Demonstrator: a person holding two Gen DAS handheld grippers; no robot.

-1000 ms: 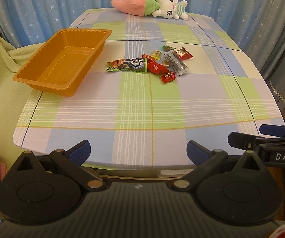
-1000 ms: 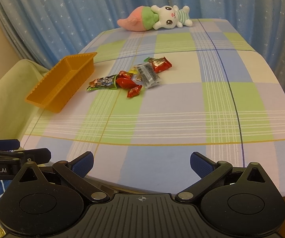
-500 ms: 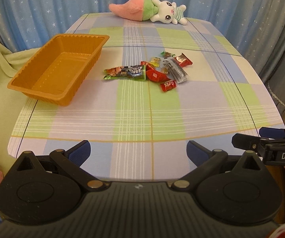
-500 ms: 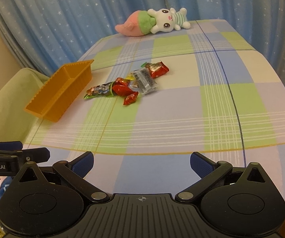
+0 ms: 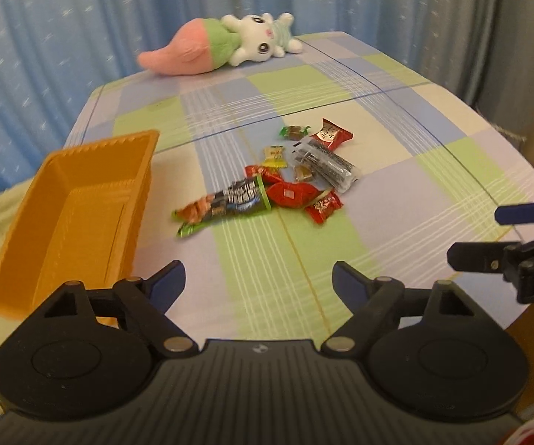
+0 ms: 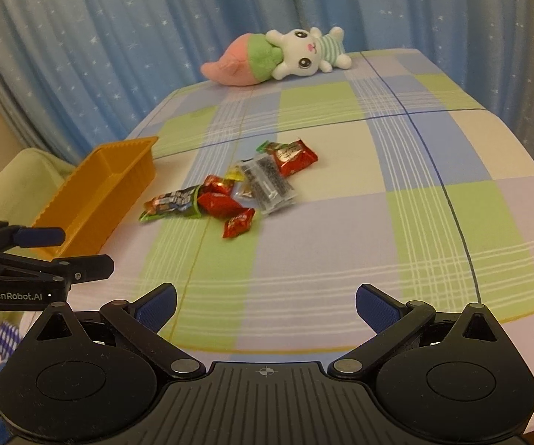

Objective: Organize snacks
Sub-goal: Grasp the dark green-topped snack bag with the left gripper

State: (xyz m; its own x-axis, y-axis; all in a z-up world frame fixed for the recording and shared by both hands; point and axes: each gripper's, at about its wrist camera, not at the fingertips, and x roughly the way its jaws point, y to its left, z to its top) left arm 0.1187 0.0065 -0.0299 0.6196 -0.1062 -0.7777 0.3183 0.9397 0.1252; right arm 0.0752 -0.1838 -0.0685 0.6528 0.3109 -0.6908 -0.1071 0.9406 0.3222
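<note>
A heap of wrapped snacks (image 5: pixel 285 170) (image 6: pixel 229 189) lies mid-table on the checked cloth: a long dark-and-green packet (image 5: pixel 226 200), red packets, a clear sachet (image 5: pixel 326 165) and small sweets. An empty orange tray (image 5: pixel 66 215) (image 6: pixel 100 189) stands to their left. My left gripper (image 5: pixel 258 284) hovers over the near part of the table, short of the snacks; its jaws are closing with nothing between them. My right gripper (image 6: pixel 265 306) is open and empty above the near edge. Each gripper shows at the side of the other's view.
A pink, green and white plush toy (image 5: pixel 226 46) (image 6: pixel 278 55) lies at the table's far edge. Blue starred curtains hang behind. A pale green seat (image 6: pixel 10 181) sits left of the table, beside the tray.
Both grippers moved forward over the table toward the snacks. The left view rolled, so the table now looks tilted, and its jaws have narrowed. The snacks and tray stayed put.
</note>
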